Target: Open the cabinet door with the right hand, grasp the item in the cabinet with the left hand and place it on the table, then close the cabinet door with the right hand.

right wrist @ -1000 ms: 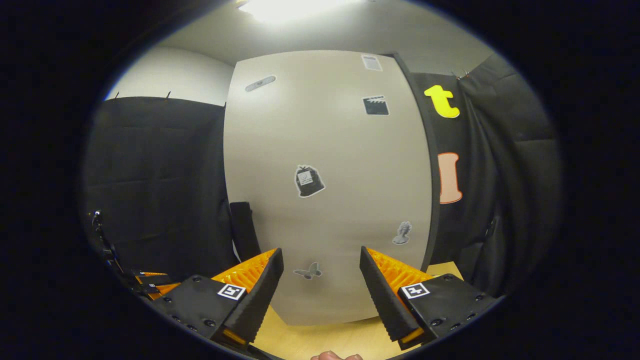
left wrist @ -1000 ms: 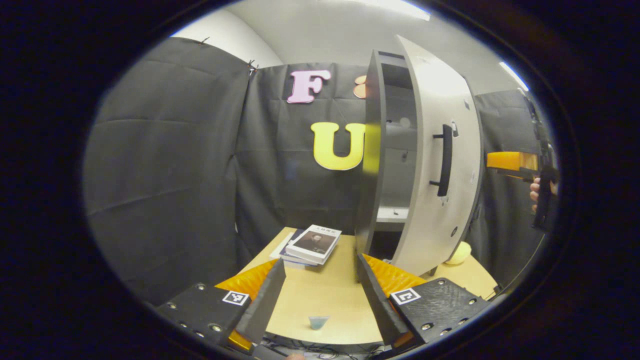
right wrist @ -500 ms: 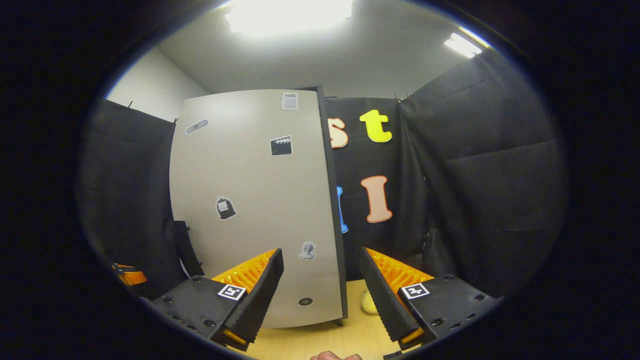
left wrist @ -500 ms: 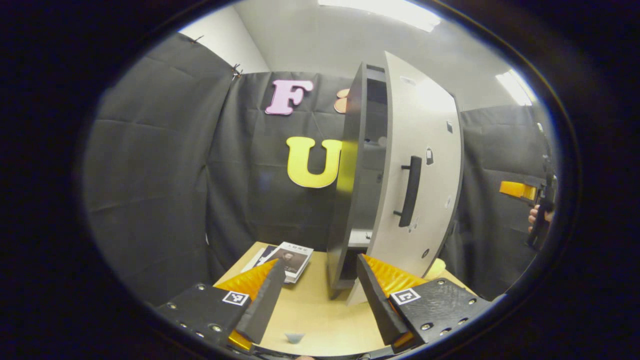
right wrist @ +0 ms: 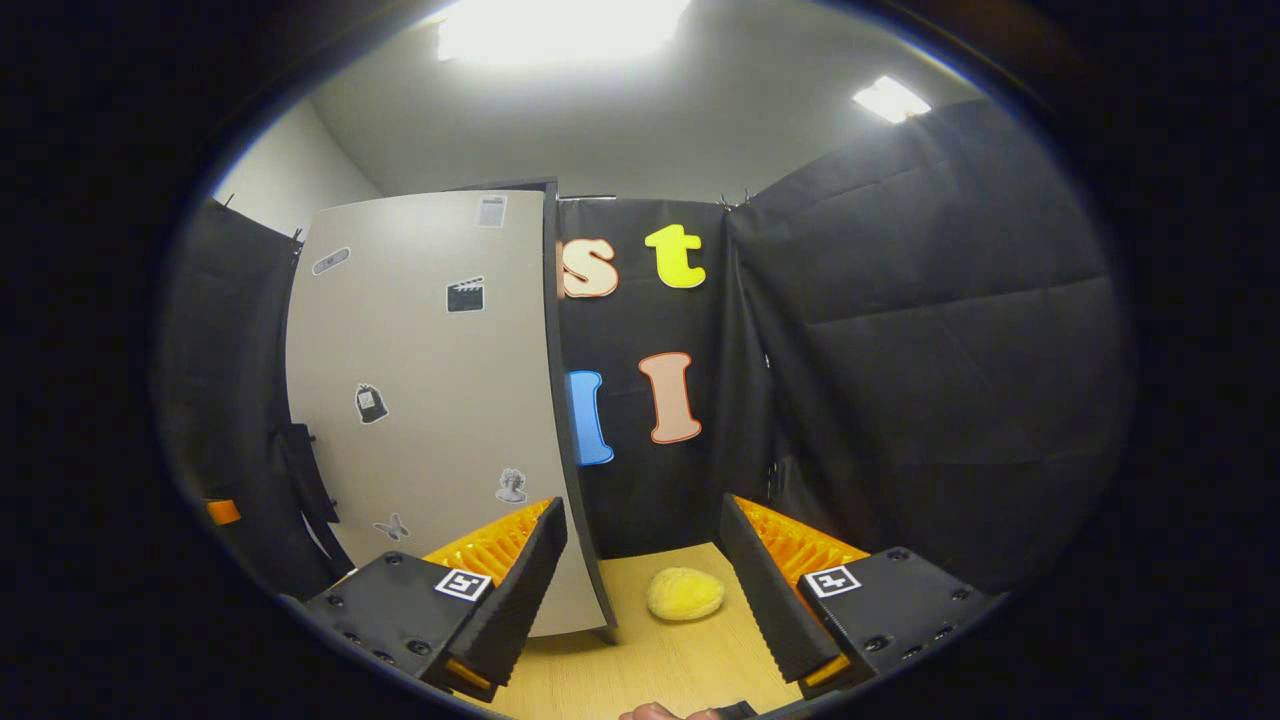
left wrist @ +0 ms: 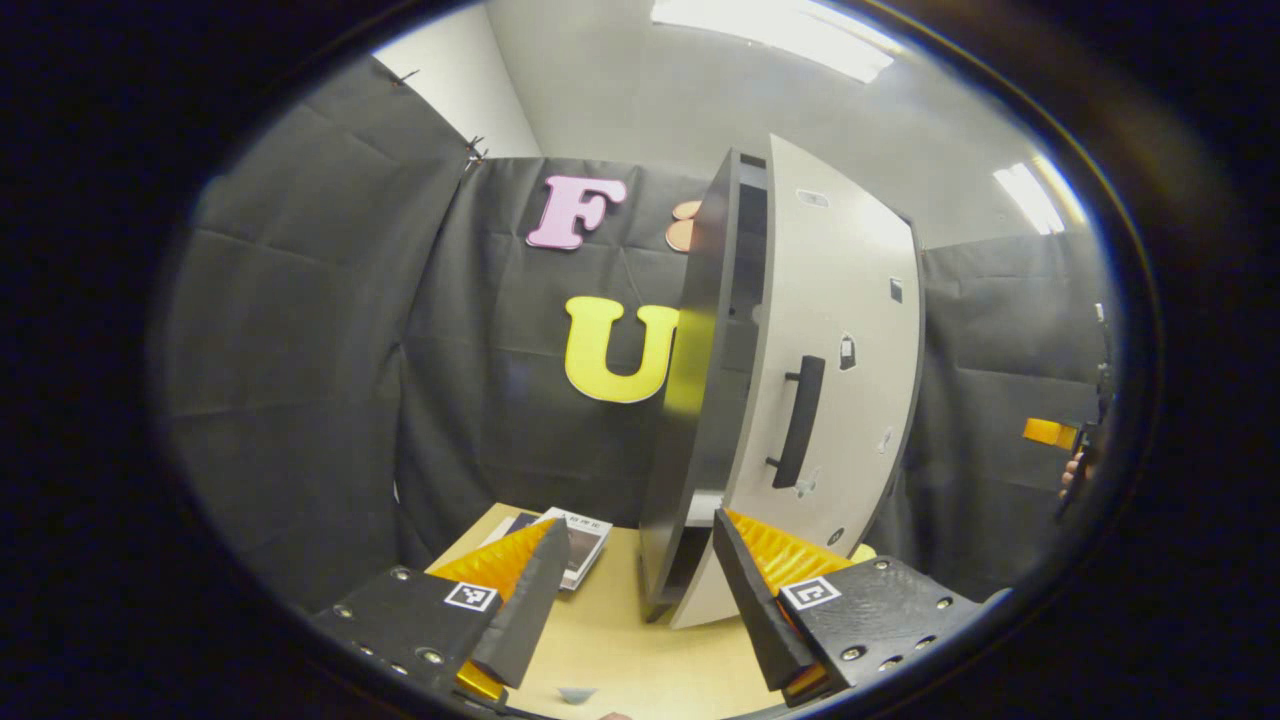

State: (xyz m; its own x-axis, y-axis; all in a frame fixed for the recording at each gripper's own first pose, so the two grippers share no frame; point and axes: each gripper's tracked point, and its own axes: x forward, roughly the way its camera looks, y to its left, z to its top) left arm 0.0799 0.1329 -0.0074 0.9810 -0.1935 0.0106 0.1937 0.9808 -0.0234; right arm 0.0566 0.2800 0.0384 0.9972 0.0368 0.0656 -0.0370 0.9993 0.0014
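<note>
The cabinet door (left wrist: 830, 370) stands ajar at the desk's (left wrist: 620, 640) far edge, its handle (left wrist: 797, 420) free. The yellow item (right wrist: 685, 593) lies on the desk beside the cabinet. Both tools, left tool (left wrist: 640, 600) and right tool (right wrist: 645, 590), gape, released; press the door's face flat with the right, steadily.

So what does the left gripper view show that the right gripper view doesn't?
Left gripper view: a stack of books on the table, and the cabinet with its dark inside seen through the gap of the ajar door. Right gripper view: the yellow item whole, lying on the table past the door's edge. Both: the grey stickered door and the wooden table.
</note>
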